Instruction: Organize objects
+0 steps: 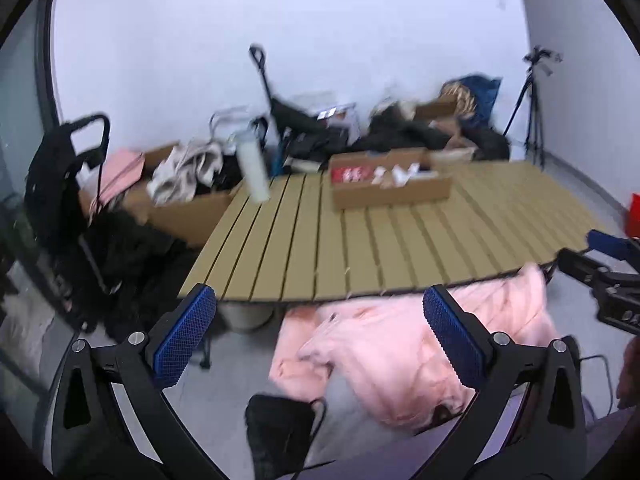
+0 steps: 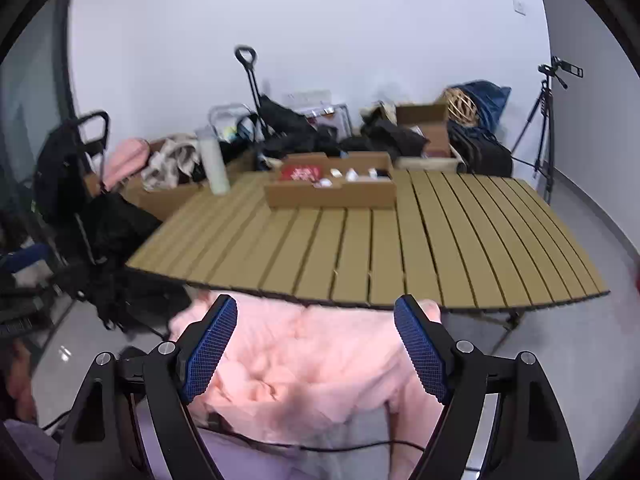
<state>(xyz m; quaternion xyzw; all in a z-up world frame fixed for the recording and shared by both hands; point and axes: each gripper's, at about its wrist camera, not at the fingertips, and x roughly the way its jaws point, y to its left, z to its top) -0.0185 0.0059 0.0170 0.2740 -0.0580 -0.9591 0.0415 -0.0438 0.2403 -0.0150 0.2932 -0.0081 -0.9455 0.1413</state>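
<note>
A white-walled room holds a slatted tan tabletop (image 2: 400,248), its near edge running just beyond both pairs of jaws and its far side crowded by blurred heaps of dark bags and boxes that are hard to tell apart. On the tabletop, well beyond the jaws, stand a shallow cardboard tray (image 2: 332,194) of small items too smeared to name and a tilted pale bottle (image 1: 253,168); the slats between are bare. A pink garment (image 2: 304,364) lies bunched below the table edge, partly cut off by it. The right gripper (image 2: 316,352) hangs with jaws wide apart, the garment behind the gap, contact unclear. The left gripper (image 1: 320,340) is equally spread, the garment toward its right finger, nothing gripped.
</note>
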